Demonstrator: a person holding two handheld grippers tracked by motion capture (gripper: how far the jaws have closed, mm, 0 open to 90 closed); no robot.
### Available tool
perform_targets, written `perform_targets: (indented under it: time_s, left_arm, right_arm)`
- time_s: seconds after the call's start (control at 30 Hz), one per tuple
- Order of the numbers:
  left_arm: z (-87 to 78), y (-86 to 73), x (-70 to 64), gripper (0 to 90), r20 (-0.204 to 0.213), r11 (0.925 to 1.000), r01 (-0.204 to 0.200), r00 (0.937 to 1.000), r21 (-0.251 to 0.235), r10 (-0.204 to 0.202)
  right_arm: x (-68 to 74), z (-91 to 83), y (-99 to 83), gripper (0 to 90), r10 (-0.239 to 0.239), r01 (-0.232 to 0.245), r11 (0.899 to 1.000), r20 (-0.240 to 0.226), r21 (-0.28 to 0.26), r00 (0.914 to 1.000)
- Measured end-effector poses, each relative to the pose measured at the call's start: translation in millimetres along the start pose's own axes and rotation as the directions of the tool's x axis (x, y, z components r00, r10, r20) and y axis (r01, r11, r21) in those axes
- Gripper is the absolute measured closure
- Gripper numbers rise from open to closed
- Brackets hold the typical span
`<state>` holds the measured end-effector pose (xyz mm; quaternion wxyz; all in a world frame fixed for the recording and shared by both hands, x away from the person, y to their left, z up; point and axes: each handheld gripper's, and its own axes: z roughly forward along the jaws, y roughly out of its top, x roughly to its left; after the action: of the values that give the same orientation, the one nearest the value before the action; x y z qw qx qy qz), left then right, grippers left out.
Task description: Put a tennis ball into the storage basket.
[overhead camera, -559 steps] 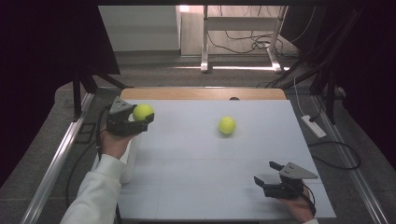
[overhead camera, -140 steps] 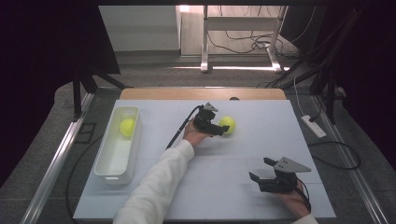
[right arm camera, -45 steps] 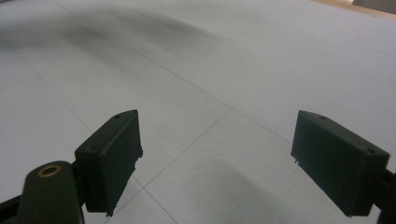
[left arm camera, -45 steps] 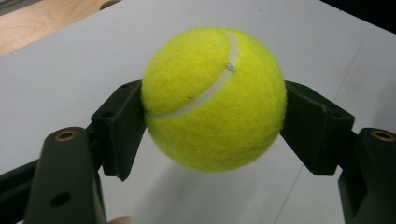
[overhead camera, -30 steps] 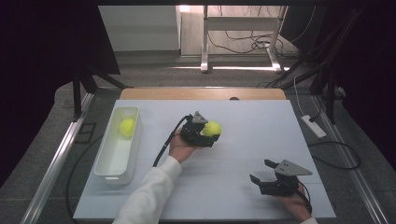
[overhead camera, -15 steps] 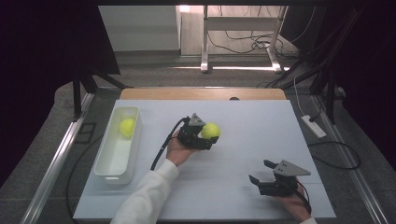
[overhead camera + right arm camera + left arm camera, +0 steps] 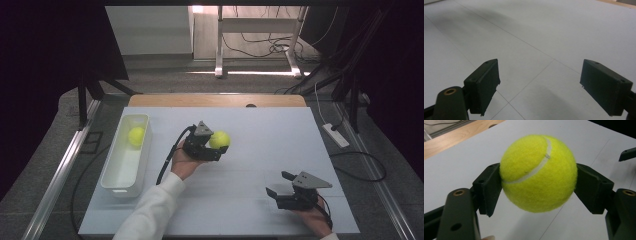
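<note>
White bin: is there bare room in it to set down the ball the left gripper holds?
Yes. The white bin is bare from its near wall up to the tennis ball lying at its far end. The left gripper, shut on the second tennis ball, has open table between it and the bin.

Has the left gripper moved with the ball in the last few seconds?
Yes. The left gripper, shut on the tennis ball, has come back from the table's far right part toward the white bin, which hasn't moved.
</note>
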<state>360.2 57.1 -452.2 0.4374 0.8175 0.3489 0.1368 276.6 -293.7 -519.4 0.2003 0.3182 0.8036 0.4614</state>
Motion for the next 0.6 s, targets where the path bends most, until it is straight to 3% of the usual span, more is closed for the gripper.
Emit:
perform_targets:
  time_s: [0.6]
  left_arm:
    - [-20.5, -12.6, 6.3, 26.9, -0.011, 0.9999, 0.014, 0.9998, -0.008, -0.014]
  right_arm:
    - [2.8, 0.6, 1.0, 15.6, -0.009, 0.009, 1.0, -0.003, 0.003, 1.0]
